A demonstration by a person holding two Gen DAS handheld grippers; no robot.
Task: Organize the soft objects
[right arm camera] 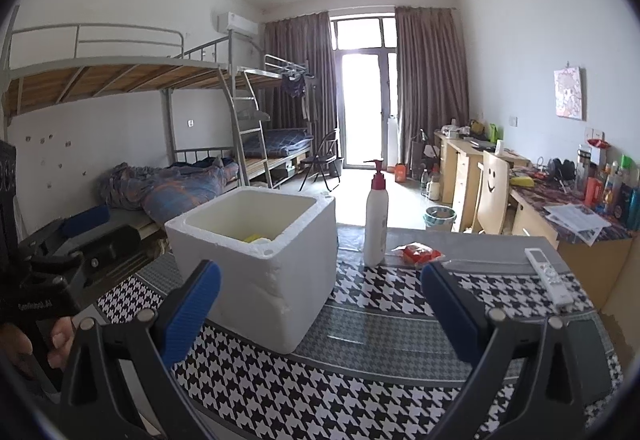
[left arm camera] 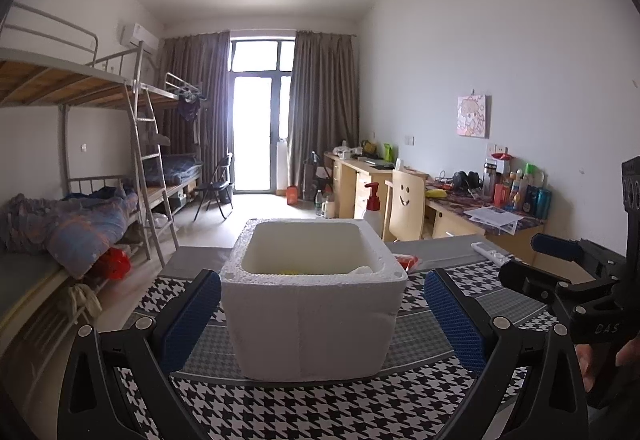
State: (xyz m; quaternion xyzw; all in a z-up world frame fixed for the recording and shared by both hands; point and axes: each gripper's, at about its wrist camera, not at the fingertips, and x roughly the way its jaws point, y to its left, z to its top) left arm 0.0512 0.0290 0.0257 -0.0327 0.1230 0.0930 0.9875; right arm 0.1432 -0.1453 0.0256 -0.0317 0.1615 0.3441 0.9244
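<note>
A white foam box (left arm camera: 316,304) (right arm camera: 260,260) stands open-topped on the houndstooth table cloth (left arm camera: 320,412) (right arm camera: 360,392). Inside it I glimpse something yellow (left arm camera: 289,272) (right arm camera: 253,238) and something white (left arm camera: 362,270). My left gripper (left arm camera: 322,314) is open, its blue pads on either side of the box's near wall. My right gripper (right arm camera: 320,306) is open too, to the right of the box with nothing between its fingers. A red soft packet (right arm camera: 418,254) (left arm camera: 406,261) lies on the cloth beyond the box.
A white pump bottle with a red top (right arm camera: 376,220) (left arm camera: 373,210) stands right of the box. A white remote (right arm camera: 549,274) (left arm camera: 492,251) lies at the table's right side. Bunk beds (left arm camera: 80,200) fill the left; desks and a chair (left arm camera: 408,208) line the right wall.
</note>
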